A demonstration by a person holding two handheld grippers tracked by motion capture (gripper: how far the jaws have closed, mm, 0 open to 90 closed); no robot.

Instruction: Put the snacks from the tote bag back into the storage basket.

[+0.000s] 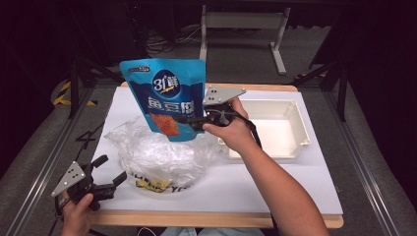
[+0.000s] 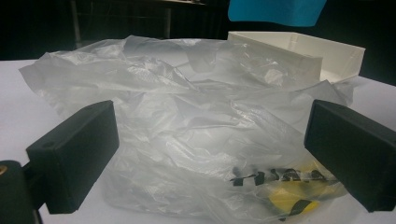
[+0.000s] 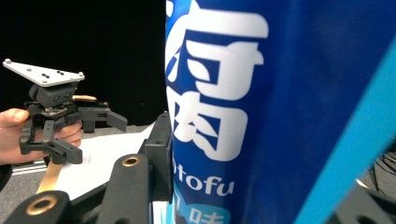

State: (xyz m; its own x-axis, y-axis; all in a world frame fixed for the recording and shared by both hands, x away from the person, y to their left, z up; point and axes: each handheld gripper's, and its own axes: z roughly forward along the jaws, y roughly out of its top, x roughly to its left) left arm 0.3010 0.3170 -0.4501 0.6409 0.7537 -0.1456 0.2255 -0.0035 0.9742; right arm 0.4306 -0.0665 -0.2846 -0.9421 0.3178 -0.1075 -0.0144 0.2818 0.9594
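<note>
Mid-frame, above the plastic bag (image 1: 157,157), my right gripper (image 1: 189,121) pinches the blue snack pouch (image 1: 166,98) near its bottom; top-heavy, it could tip or slip. Lower left, my left gripper (image 1: 110,169) gapes, holding nothing.

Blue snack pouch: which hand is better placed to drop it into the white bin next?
Right. The right gripper is shut on the blue snack pouch, held upright beside the white bin. The left gripper hangs open at the table's near left corner, facing the clear plastic bag.

Blue pouch (image 1: 166,96) with white lettering; clear bag (image 1: 157,157); white tray (image 1: 301,129).
</note>
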